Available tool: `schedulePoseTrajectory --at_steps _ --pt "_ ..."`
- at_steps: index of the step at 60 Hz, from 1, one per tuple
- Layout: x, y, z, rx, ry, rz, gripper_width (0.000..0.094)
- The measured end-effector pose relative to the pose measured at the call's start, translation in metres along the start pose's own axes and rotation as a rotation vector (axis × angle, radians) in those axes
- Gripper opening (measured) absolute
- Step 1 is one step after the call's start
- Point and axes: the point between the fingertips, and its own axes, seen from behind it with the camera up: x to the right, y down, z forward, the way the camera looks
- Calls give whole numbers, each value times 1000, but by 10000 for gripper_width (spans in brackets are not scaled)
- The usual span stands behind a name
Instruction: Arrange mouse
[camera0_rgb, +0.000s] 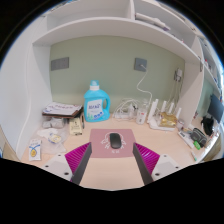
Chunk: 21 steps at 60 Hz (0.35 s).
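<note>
A dark computer mouse (114, 140) lies on a pink mouse mat (113, 152) on the desk, just ahead of my fingers. My gripper (112, 168) is open, its two magenta-padded fingers (77, 158) spread wide on either side of the mat's near part. Nothing is held between them. The mouse rests on its own, apart from both fingers.
A blue detergent bottle (96, 102) stands behind the mat against the wall. Small packets and boxes (56, 128) clutter the left of the desk. White upright items (152, 110) and cables sit at the right, with dark equipment (203, 132) further right. A shelf (100, 25) runs overhead.
</note>
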Motion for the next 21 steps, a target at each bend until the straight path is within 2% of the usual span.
schedulePoseTrajectory --at_steps 21 --pt "-5 15 -54 3 13 -16 849"
